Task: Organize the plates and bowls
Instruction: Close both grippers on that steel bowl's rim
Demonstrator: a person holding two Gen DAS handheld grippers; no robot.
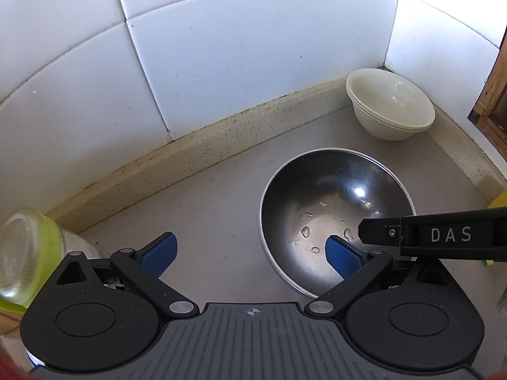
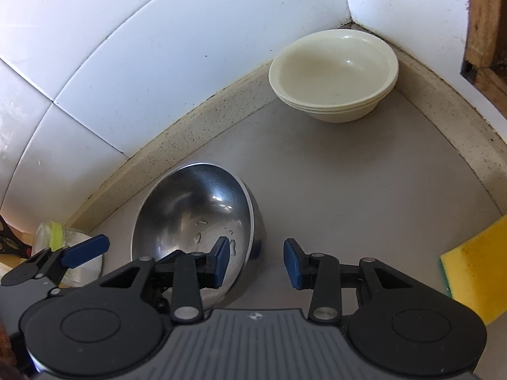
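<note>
Right tool (image 2: 256,262) half open, straddling near rim of steel bowl (image 2: 193,221), not yet pinching; left tool (image 1: 250,253) wide open, empty, one pad over same rim. Advice: close right squarely on rim before lifting; water inside, keep level. Count: one steel bowl mid-bench (image 2: 348,190); three cream bowls (image 2: 336,72) stacked in corner.

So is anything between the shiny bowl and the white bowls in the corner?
No. Only bare counter lies between the steel bowl and the stacked cream bowls. The yellow sponge sits off to the side.
</note>
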